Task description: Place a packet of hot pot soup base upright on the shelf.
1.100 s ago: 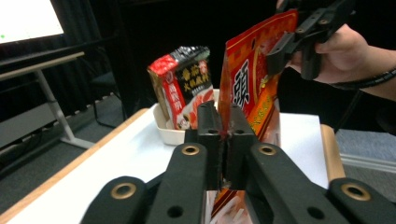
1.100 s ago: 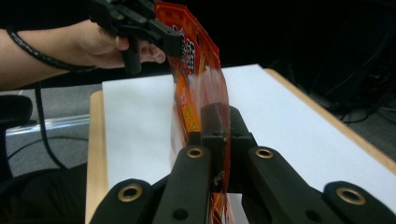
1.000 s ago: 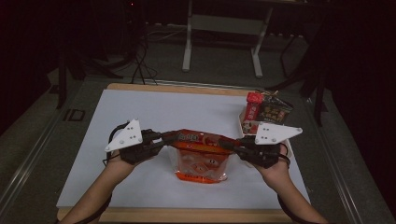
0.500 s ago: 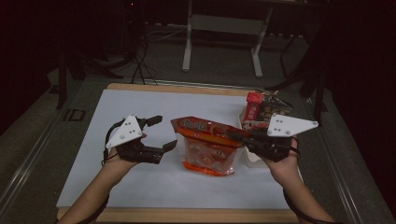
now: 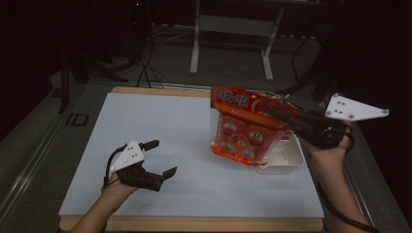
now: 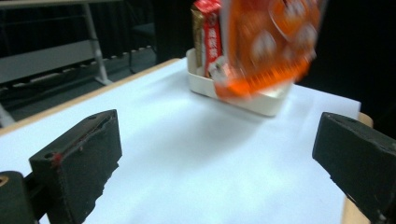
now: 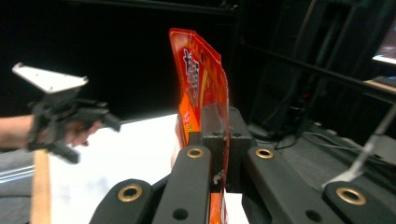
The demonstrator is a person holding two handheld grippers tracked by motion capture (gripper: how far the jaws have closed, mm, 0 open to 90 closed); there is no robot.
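Note:
An orange snack bag (image 5: 243, 127) hangs upright in the air at the right, its lower edge over a white tray (image 5: 287, 162). My right gripper (image 5: 283, 116) is shut on the bag's side edge, and the right gripper view shows the bag (image 7: 198, 79) pinched between the shut jaws (image 7: 223, 128). Low over the table at the left, my left gripper (image 5: 163, 158) is open; its jaws have just been opening with nothing between them. In the left gripper view the jaws (image 6: 219, 154) stand wide apart, the bag (image 6: 266, 42) far ahead.
The tray (image 6: 252, 100) holds a red upright box (image 6: 208, 32). The white table top (image 5: 194, 121) has a wooden rim at front and back. A metal stand (image 5: 231, 48) and cables lie on the dark floor beyond.
The left gripper let go of the bag, opened and sank toward the near left of the table. The right gripper lifted the bag up and to the right, over the tray.

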